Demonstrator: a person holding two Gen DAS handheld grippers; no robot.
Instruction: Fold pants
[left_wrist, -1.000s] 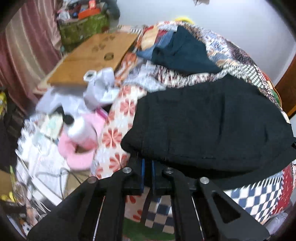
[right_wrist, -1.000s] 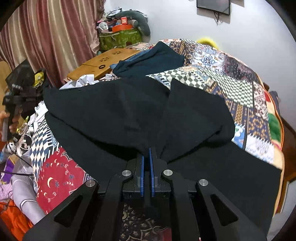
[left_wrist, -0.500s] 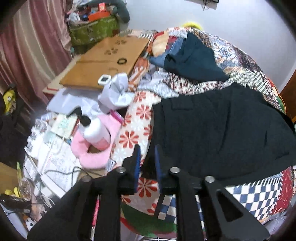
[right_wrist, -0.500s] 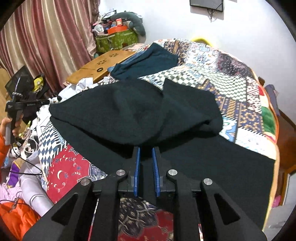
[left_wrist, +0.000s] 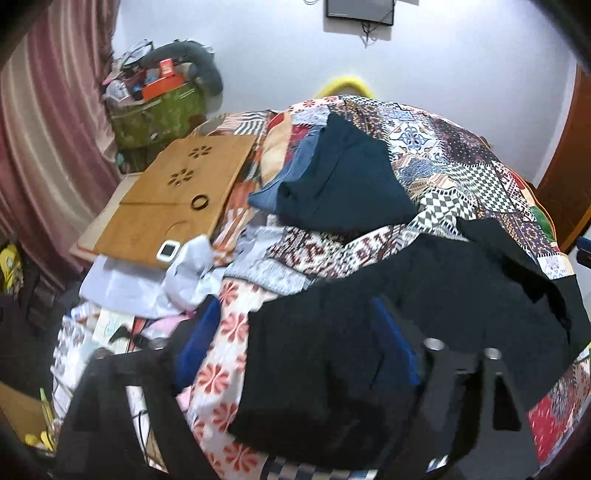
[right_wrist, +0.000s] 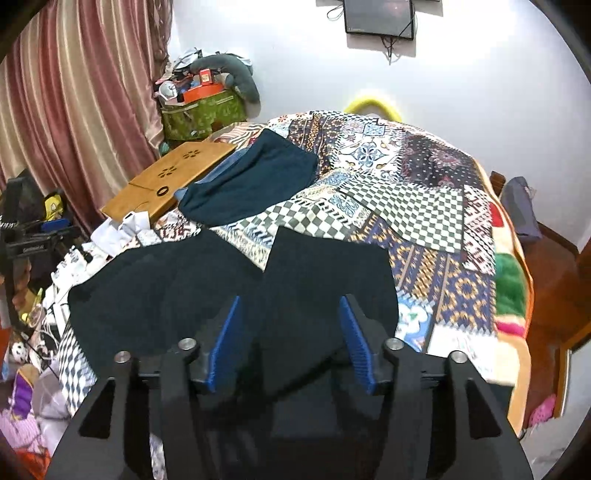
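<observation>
The black pants (left_wrist: 424, 325) lie folded over on the patchwork bedspread (left_wrist: 443, 147) at the near edge of the bed. In the right wrist view the pants (right_wrist: 207, 280) spread across the near left of the bed, both leg ends pointing away. My left gripper (left_wrist: 295, 332) is open above the pants' left edge, holding nothing. My right gripper (right_wrist: 290, 325) is open just above the pants, blue pads (right_wrist: 354, 339) wide apart, empty.
A second dark teal garment (right_wrist: 255, 181) lies farther up the bed on blue cloth. A wooden lap tray (left_wrist: 181, 199) sits at the bed's left side. Clutter, papers and a pink object crowd the floor left. A green bag (right_wrist: 199, 110) stands by the curtain.
Both grippers opened and let go of the pants, which now lie on the bed. Both grippers pulled back and rose a little.
</observation>
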